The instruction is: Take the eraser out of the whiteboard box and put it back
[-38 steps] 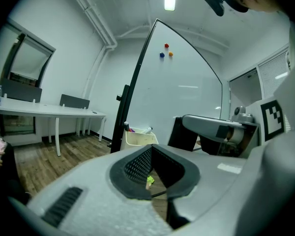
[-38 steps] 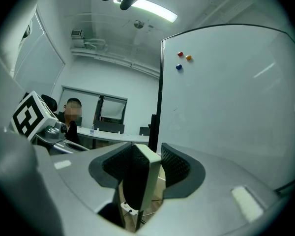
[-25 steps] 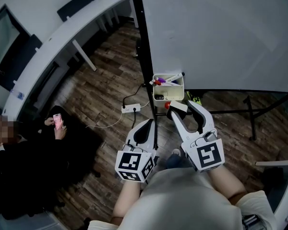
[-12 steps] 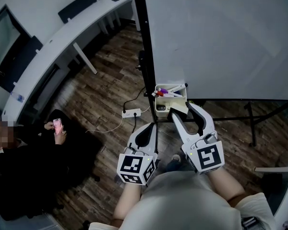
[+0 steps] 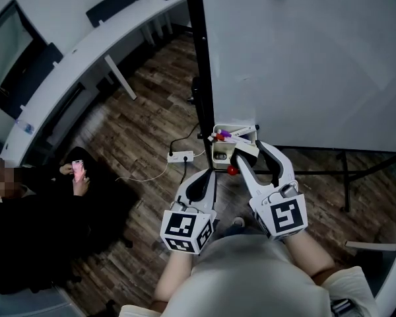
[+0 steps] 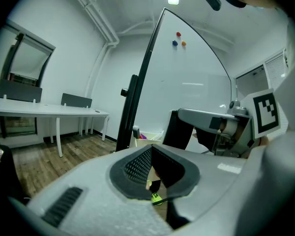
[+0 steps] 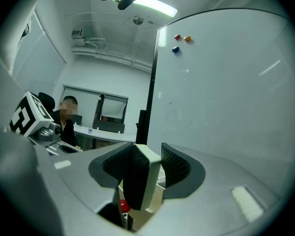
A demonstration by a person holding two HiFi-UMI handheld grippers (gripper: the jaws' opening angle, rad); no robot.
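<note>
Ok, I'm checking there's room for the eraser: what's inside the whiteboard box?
In the whiteboard box, only markers, one purple-capped, show along the far side. The eraser, clamped in the right hand-held gripper, covers the rest of the inside.

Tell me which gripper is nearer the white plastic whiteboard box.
Right. The right gripper, clamping the black-felt eraser, is at the white box; the left gripper sits lower-left, clear of it.

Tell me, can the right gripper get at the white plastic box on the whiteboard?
Probably yes: the right gripper, shut on the white, black-felted eraser, is right at the white plastic box, nothing between.
</note>
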